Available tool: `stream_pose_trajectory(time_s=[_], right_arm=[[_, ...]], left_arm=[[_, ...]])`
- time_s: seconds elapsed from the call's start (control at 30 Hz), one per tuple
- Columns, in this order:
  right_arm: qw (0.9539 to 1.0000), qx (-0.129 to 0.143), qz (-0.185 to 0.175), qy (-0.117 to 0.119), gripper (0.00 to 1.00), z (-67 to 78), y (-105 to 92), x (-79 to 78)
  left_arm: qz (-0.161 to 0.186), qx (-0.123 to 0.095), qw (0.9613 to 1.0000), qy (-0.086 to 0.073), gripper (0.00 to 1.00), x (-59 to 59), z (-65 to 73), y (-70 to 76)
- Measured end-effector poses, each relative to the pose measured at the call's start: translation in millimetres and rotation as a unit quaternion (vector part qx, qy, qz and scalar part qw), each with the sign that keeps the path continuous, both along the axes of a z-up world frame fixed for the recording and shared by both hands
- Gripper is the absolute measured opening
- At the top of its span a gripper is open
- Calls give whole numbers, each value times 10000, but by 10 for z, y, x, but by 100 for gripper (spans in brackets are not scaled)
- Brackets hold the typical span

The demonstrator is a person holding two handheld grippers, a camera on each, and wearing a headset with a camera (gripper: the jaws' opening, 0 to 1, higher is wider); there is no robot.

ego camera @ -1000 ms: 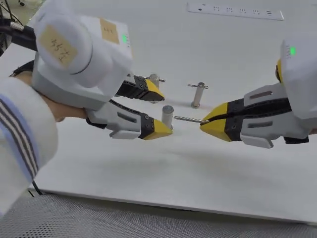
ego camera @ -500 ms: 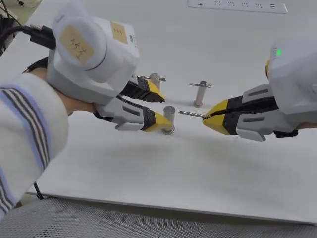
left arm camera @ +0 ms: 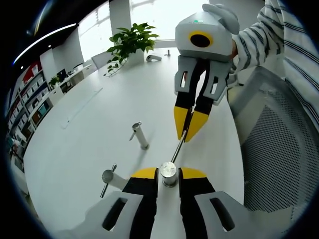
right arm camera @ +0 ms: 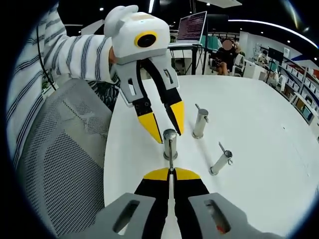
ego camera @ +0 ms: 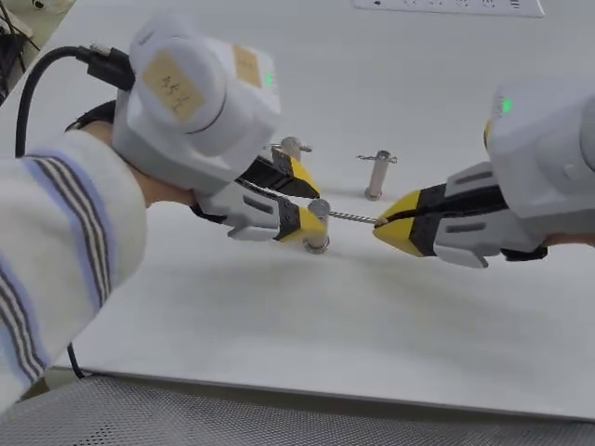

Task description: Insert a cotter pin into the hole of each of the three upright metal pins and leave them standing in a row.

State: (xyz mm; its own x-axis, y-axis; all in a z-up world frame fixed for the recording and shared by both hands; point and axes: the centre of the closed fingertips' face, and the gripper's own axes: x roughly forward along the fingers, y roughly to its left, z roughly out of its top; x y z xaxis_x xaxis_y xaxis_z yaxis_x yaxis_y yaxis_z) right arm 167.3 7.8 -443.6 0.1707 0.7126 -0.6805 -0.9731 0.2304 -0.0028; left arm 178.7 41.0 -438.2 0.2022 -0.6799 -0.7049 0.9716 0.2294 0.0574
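Wire-thin cotter pin (ego camera: 351, 217), clenched in my right gripper (ego camera: 379, 225), tip at smooth cylindrical metal pin (ego camera: 319, 212), my left gripper (left arm camera: 168, 174) flanking it, grip unclear, hole hidden.

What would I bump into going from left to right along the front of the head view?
striped sleeve → left gripper → metal pin → cotter pin → right gripper
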Motion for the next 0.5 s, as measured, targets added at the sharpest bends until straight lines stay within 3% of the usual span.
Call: stream_pose_trajectory(time_s=[0.07,0.37,0.5], right_arm=[[10000,-1,4,1,0,-1,11,-1],[10000,12,-29,-15,0,-6,43,14],[10000,-19,-17,-36,0,-9,70,24]], left_arm=[[-57,26,10000,-25,10,2,-1,0],[477,-103,9980,407,9,-16,0,3],[590,-121,9972,443,9,-21,5,1]])
